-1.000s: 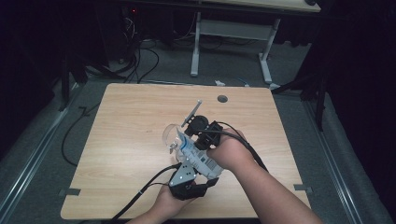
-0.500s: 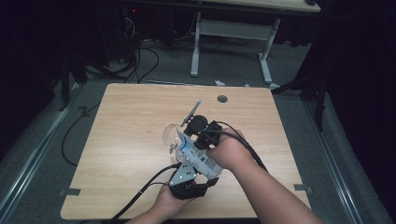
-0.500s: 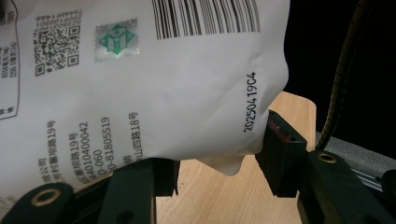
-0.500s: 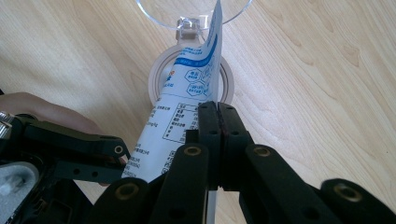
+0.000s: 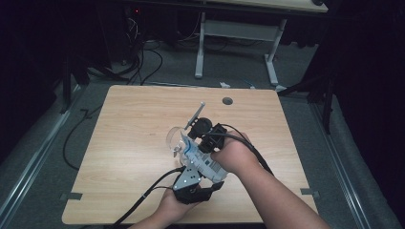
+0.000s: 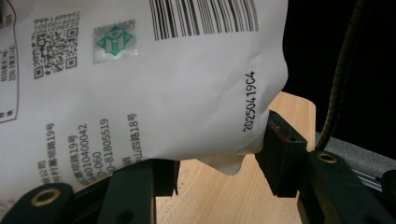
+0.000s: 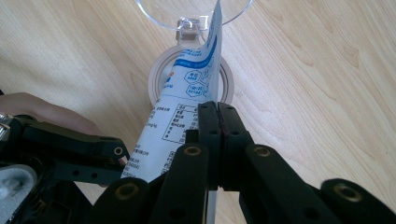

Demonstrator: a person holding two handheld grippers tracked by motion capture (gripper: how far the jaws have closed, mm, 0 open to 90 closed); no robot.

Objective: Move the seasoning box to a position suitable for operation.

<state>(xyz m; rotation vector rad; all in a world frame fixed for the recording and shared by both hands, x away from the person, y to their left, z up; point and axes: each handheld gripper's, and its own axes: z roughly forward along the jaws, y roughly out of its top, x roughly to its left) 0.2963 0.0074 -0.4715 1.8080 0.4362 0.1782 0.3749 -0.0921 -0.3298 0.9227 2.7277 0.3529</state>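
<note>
Pouch (image 7: 187, 98) slants toward the jar (image 7: 161, 79); my left hand-held gripper (image 6: 215, 154) clamps its base, right hand-held gripper (image 7: 217, 116) pinches its edge.

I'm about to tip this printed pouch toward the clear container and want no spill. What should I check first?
1. Left gripper holds the white printed pouch: ok, the pouch's lower end sits between its jaws.
2. Right gripper pinches the pouch's edge: ok, jaws shut on it.
3. Pouch tip over the clear container: ok, in the right gripper view it points at the round opening.
4. Container's clear lid out of the way: ok, flipped back.
5. Pouch already open: cannot tell.
6. Container upright on the wooden table: ok.
</note>
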